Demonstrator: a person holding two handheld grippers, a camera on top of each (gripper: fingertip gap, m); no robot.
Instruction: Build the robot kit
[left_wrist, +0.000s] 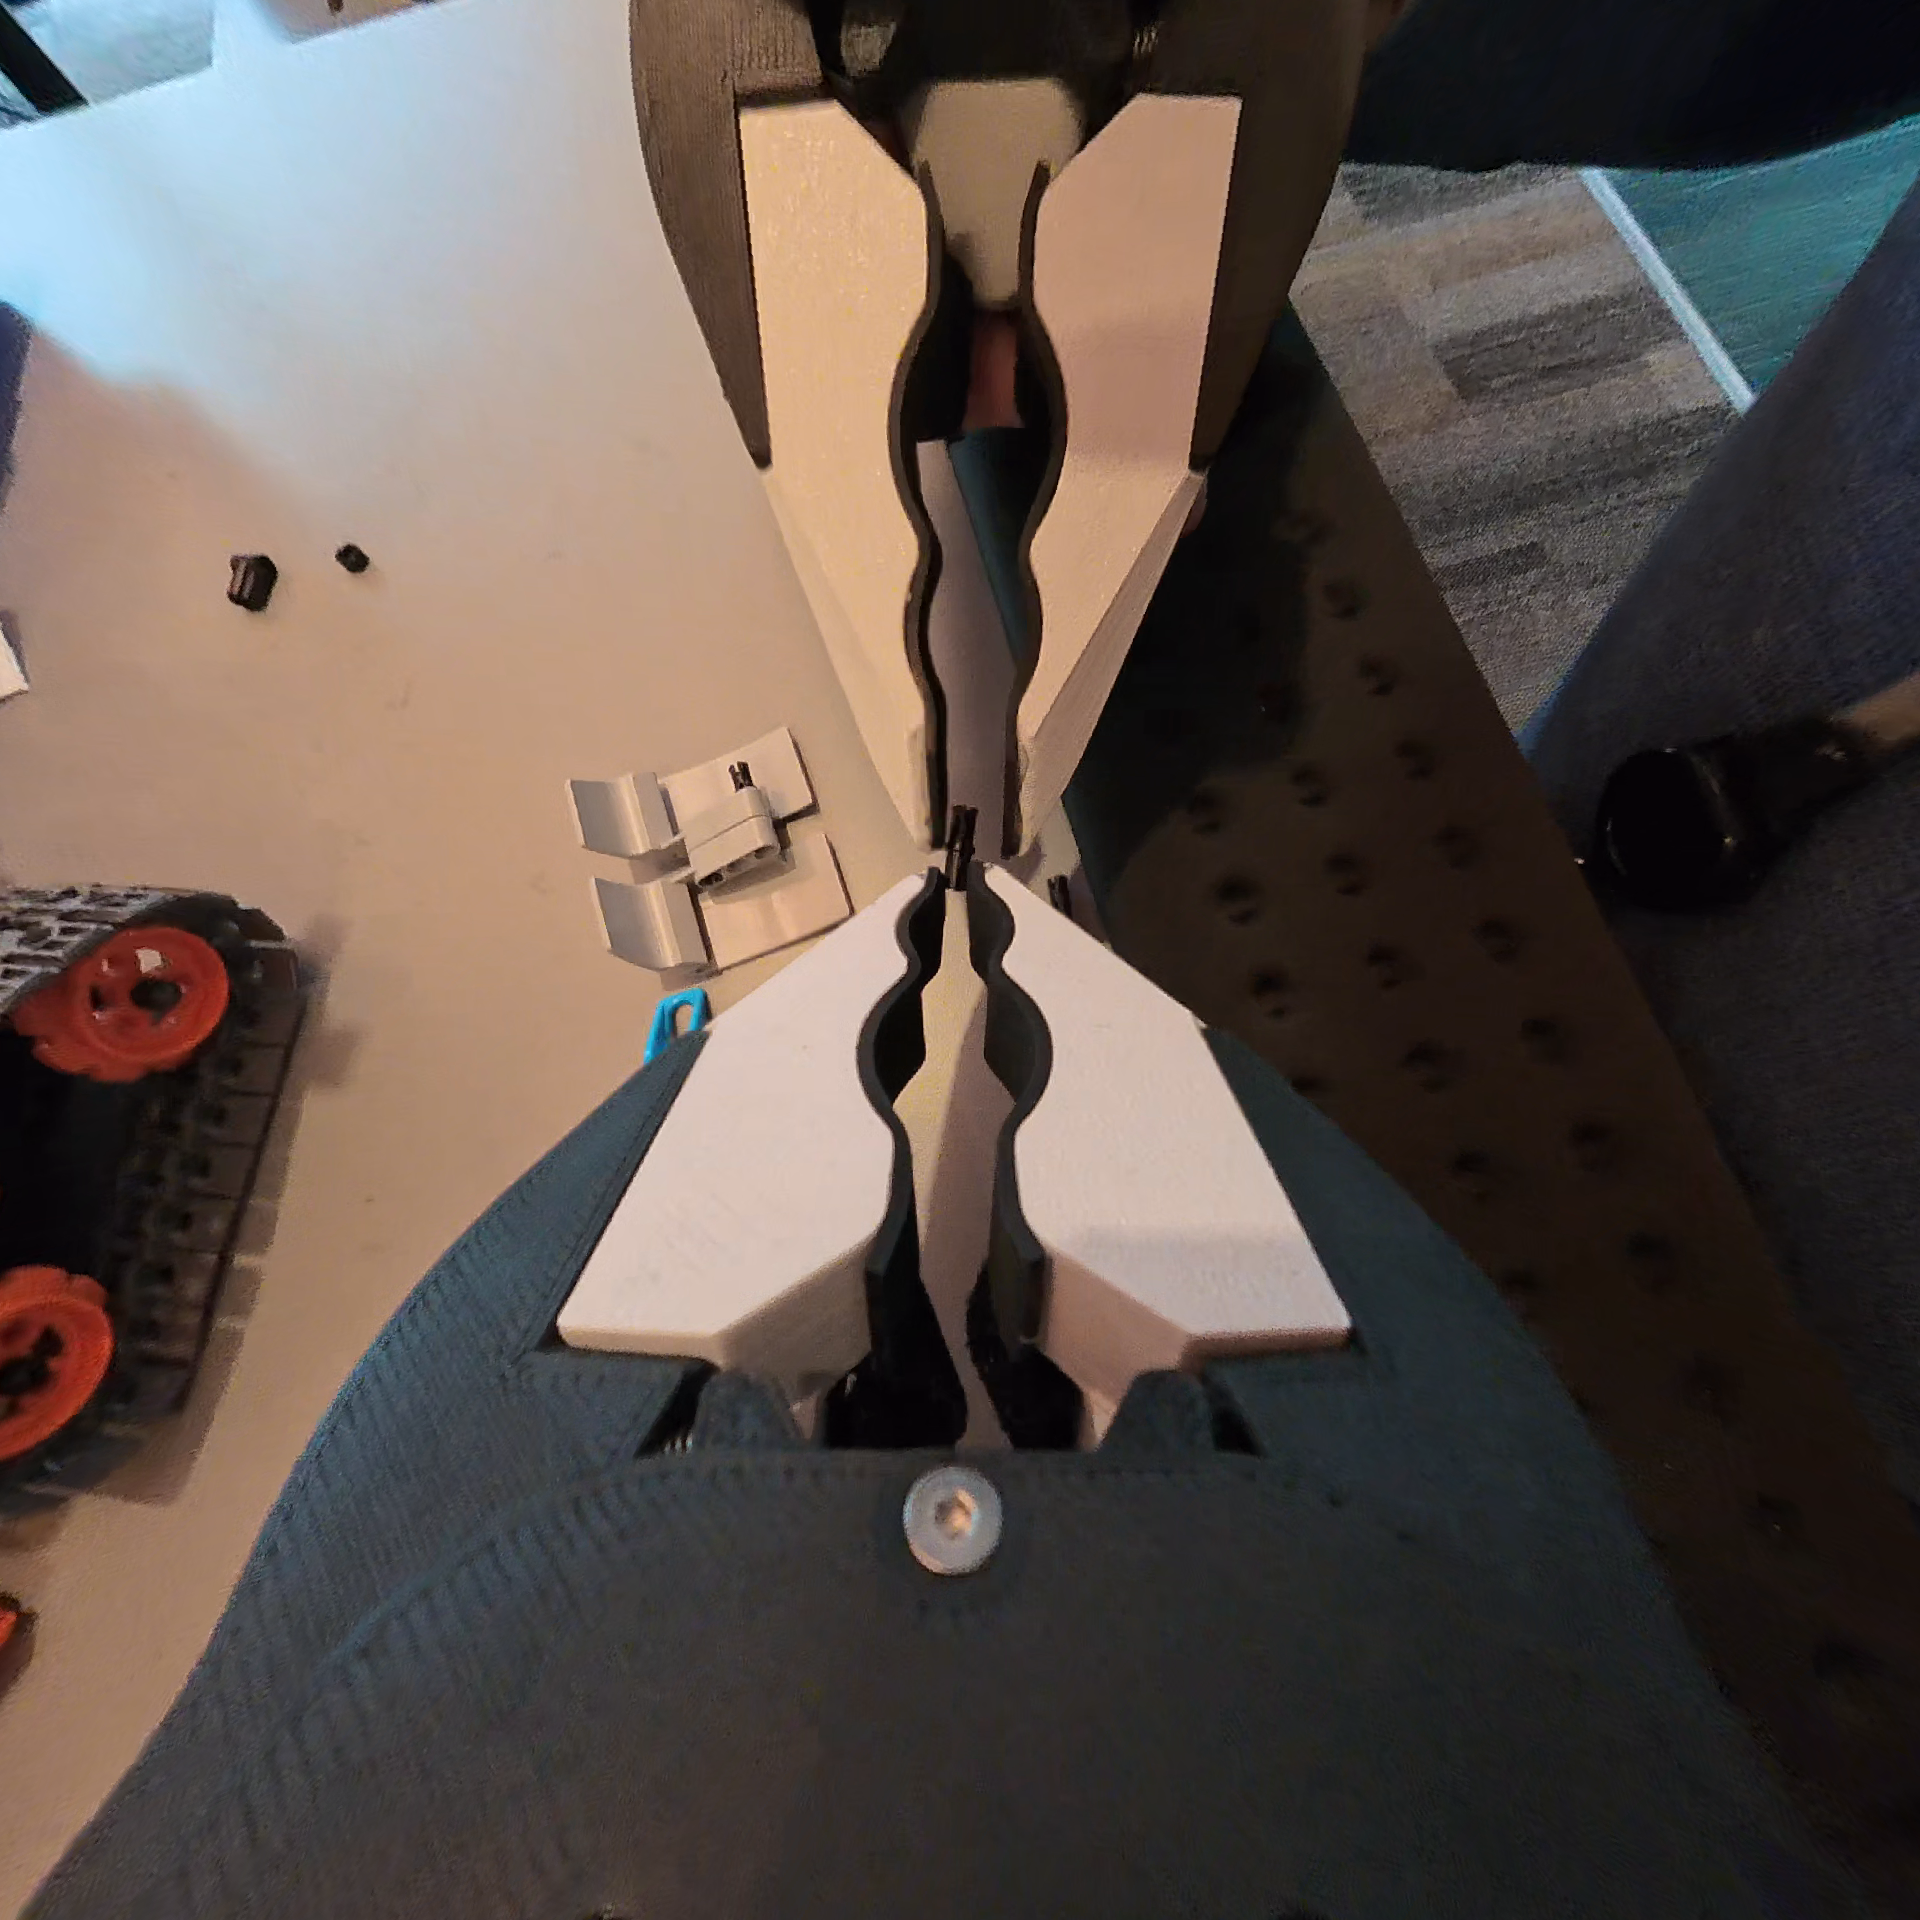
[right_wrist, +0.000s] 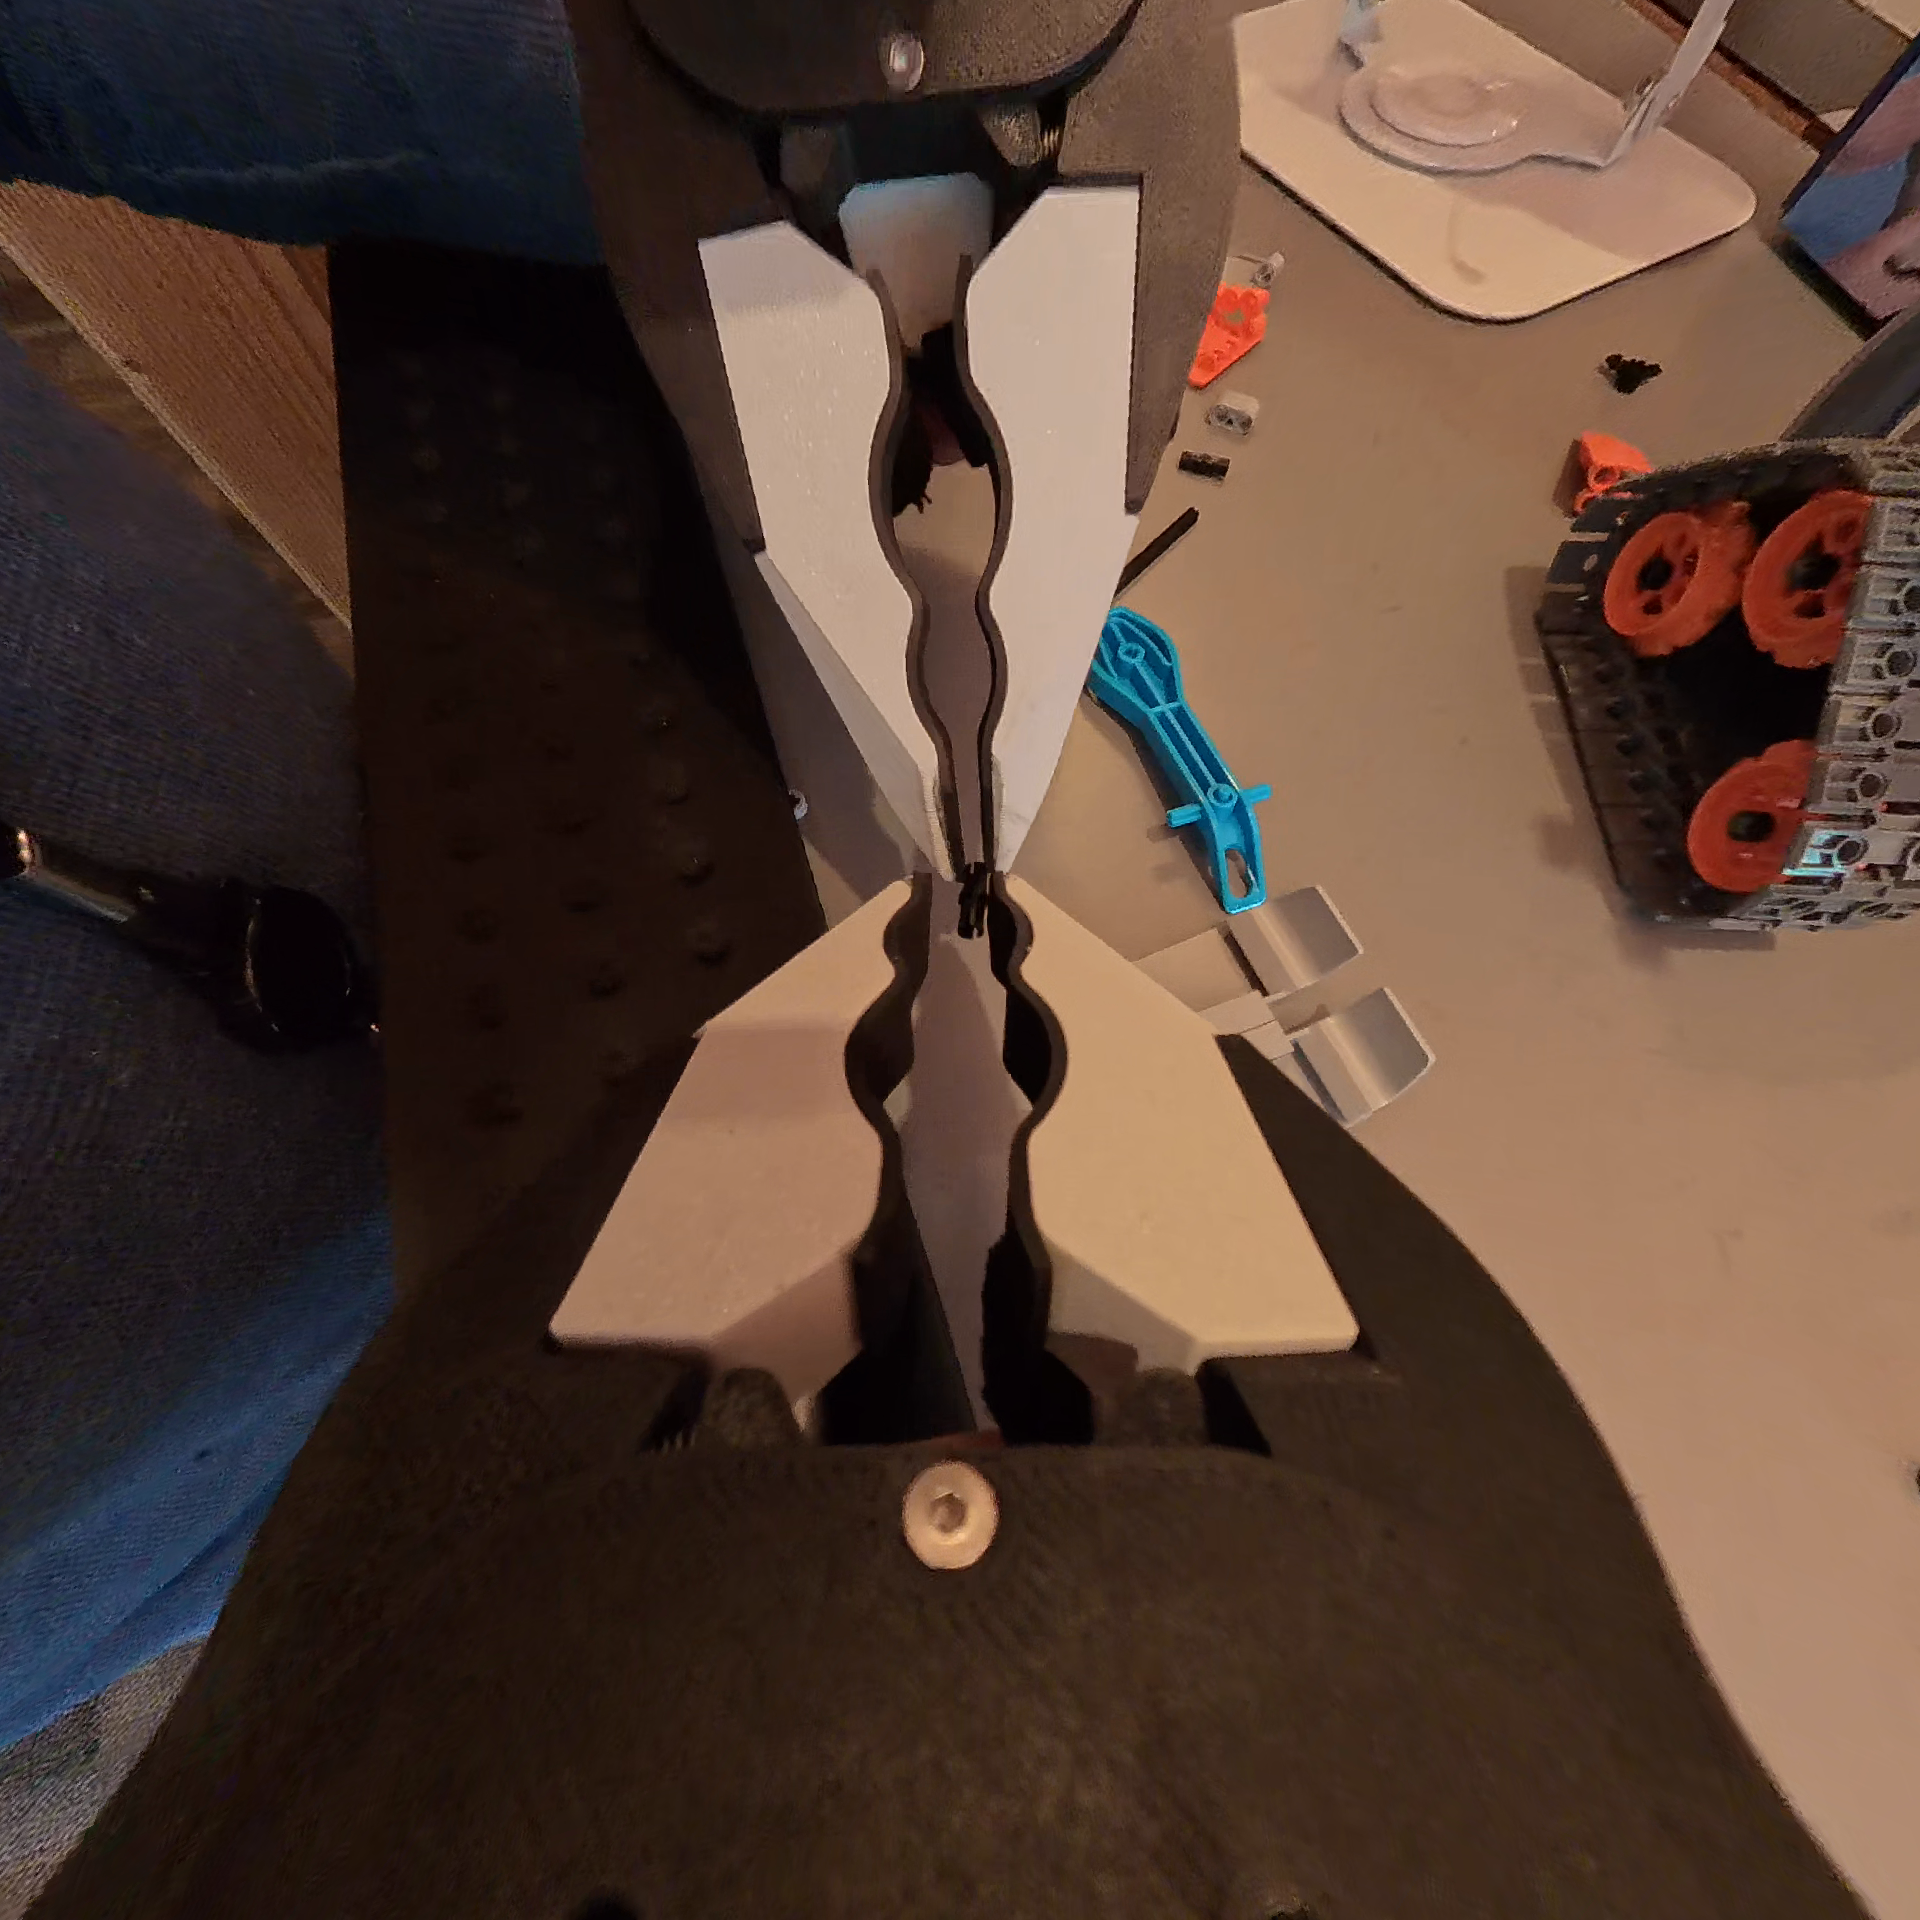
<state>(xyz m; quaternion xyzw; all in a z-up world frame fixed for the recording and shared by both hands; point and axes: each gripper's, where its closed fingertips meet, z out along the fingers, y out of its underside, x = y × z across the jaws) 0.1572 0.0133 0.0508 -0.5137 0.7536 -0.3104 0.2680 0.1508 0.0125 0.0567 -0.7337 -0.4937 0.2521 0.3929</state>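
Above the near edge of a pale table (left_wrist: 416, 416), the two grippers meet tip to tip over a small black pin (left_wrist: 958, 847). From the left wrist view, the left gripper (left_wrist: 956, 883) has its white fingers drawn nearly together, their tips pinching the lower end of the pin, whose upper end pokes out toward the right gripper (left_wrist: 966, 821) reaching in from the top of the picture. From the right wrist view the same pin (right_wrist: 972, 902) sits between the right gripper (right_wrist: 961, 894) at the bottom and the left gripper (right_wrist: 971, 847) coming from above; both sets of fingertips are closed in on it, though the pin is so tiny that how firmly the right one has it is hard to judge.

On the table beside the tips lies a grey hinged piece (left_wrist: 707, 852) with two curved flaps, and just beyond it a blue plastic tool (right_wrist: 1184, 748) lying flat. Farther off stands a tracked toy vehicle (right_wrist: 1745, 707) with orange wheels (right_wrist: 1673, 577) and dark tread links. Small loose black parts (left_wrist: 249, 579) rest well apart on the tabletop, and an orange piece (right_wrist: 1231, 332) lies near the far end. A dark perforated panel (left_wrist: 1351, 935) runs along the table's edge, with blue fabric (right_wrist: 156, 1039) beside it
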